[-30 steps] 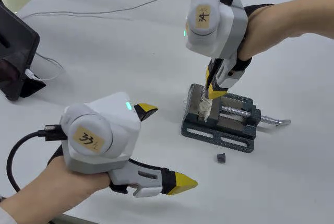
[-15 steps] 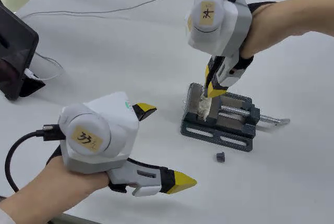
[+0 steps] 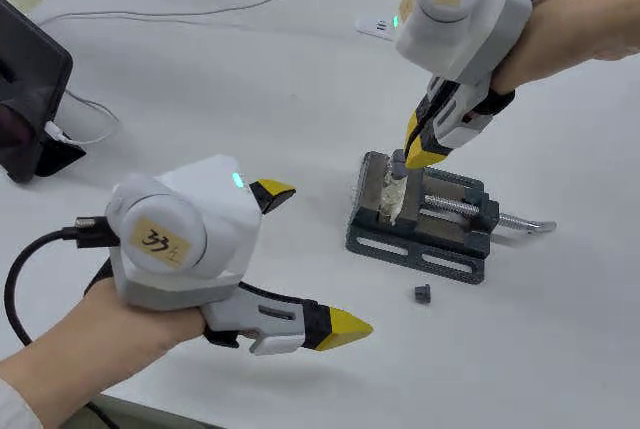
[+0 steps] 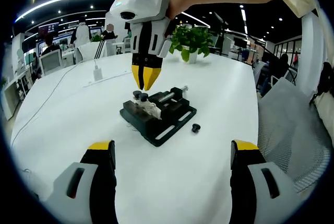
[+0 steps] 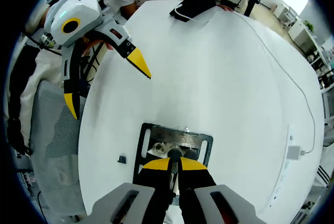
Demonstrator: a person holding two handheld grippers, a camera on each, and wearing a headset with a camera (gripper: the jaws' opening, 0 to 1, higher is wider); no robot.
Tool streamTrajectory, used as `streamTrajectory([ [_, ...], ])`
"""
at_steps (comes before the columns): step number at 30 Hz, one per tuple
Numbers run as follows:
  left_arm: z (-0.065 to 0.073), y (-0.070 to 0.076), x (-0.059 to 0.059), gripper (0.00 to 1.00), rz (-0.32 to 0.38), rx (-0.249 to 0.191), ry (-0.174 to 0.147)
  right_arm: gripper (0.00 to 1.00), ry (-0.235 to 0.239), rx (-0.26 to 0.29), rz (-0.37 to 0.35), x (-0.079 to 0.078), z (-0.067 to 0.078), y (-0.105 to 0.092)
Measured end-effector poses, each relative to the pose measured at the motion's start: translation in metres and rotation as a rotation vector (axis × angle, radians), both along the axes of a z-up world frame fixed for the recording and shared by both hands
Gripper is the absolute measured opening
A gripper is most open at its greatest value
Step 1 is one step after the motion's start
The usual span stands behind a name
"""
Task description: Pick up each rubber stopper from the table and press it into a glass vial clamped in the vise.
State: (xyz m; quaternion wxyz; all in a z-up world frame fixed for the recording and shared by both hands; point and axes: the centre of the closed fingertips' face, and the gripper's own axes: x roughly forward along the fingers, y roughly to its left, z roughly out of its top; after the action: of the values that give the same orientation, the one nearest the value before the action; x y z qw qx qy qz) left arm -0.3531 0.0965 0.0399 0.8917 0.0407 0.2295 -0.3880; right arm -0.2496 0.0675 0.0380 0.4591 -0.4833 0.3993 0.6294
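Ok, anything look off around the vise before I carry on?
Nothing stands out. Two stoppers sit on vials in the vise. The right gripper is just above them. One loose stopper lies on the table beside the vise, not yet picked up.
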Motion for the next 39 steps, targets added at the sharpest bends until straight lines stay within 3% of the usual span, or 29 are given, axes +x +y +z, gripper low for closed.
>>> streamTrajectory([
  [24,-0.0086,-0.0037,-0.0045,0.9,-0.014,-0.005,0.027,0.0,0.012,0.004,-0.011,-0.0014,-0.0054,0.001],
  [33,-0.0091,-0.0067,-0.0039,0.9,-0.023,-0.009,0.03,0.0,-0.009,0.001,-0.011,-0.002,-0.0055,0.0014],
  [39,-0.0081,-0.0087,-0.0014,0.9,-0.016,-0.029,0.032,0.0,-0.02,-0.003,0.037,-0.0022,-0.0068,0.0011],
])
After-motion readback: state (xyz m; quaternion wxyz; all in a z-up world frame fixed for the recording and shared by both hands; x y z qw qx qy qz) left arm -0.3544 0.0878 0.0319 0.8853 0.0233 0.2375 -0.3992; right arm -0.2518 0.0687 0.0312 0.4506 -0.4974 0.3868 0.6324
